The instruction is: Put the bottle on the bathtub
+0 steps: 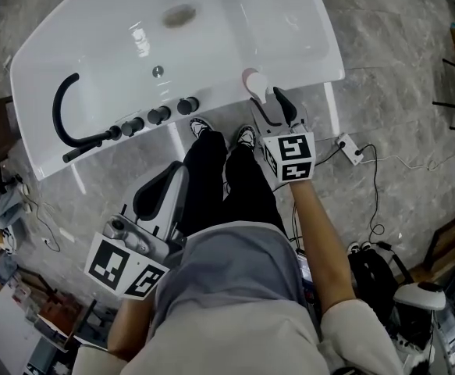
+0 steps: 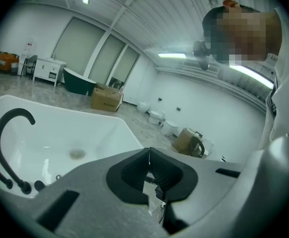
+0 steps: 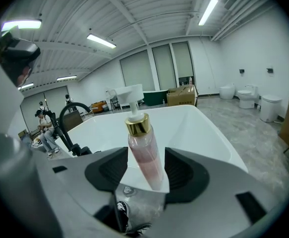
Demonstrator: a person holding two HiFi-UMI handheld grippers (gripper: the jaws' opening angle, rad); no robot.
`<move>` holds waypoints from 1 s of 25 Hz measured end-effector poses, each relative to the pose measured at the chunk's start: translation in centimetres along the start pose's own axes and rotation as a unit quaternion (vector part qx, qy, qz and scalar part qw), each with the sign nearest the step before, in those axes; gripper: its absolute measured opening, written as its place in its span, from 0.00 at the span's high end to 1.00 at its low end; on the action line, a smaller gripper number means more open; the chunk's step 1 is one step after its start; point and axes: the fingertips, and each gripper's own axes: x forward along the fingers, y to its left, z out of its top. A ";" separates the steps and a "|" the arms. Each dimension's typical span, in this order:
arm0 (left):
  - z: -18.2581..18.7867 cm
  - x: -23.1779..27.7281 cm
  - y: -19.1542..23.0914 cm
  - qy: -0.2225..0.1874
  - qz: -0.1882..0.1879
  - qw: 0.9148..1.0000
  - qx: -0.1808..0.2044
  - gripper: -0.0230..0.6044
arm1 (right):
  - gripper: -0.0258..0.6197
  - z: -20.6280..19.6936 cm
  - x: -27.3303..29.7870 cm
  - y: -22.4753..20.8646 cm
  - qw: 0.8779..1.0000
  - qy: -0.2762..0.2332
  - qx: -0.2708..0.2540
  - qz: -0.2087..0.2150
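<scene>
A clear pump bottle [image 3: 145, 152] of pink liquid, with a gold collar and white pump head, stands slightly tilted on the near rim of the white bathtub [image 3: 203, 128]. My right gripper [image 3: 146, 157] is open around it, with a thin gap at each pad. From the head view the bottle [image 1: 254, 84] is at the tub [image 1: 305, 61] edge, just ahead of the right gripper [image 1: 274, 104]. My left gripper [image 1: 153, 194] hangs low by the person's left leg, shut and empty [image 2: 149, 155].
A black curved faucet [image 1: 63, 108] and several black knobs [image 1: 157, 116] line the tub's near rim to the left. The person's shoes [image 1: 211, 127] touch the tub base. A power strip [image 1: 350, 148] with cables and a black bag [image 1: 375, 276] lie on the floor to the right.
</scene>
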 end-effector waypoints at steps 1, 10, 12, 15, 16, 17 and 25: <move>0.1 0.0 -0.1 -0.001 -0.001 1.000 0.001 0.95 | 0.62 0.1 -0.4 0.0 1.000 -0.002 0.003 0.001; 0.4 0.2 -1.8 -0.012 -0.012 1.000 0.008 0.95 | 0.62 1.7 -5.0 0.5 0.999 -0.021 0.029 0.013; 0.5 0.3 -2.2 -0.016 -0.017 1.000 0.008 0.95 | 0.62 2.3 -6.1 0.6 0.998 -0.032 0.043 0.018; 0.8 0.5 -2.6 -0.020 -0.027 0.999 0.011 0.95 | 0.63 3.4 -7.7 0.9 0.997 -0.044 0.060 0.022; 1.0 0.6 -2.7 -0.021 -0.030 0.999 0.013 0.95 | 0.64 3.9 -8.2 1.0 0.997 -0.048 0.061 0.022; 1.1 0.6 -2.9 -0.023 -0.032 0.999 0.015 0.95 | 0.65 4.3 -8.7 1.0 0.997 -0.052 0.061 0.021; 1.8 0.6 -3.5 -0.033 -0.044 0.998 0.026 0.95 | 0.72 8.4 -12.5 2.2 0.994 -0.078 0.067 0.048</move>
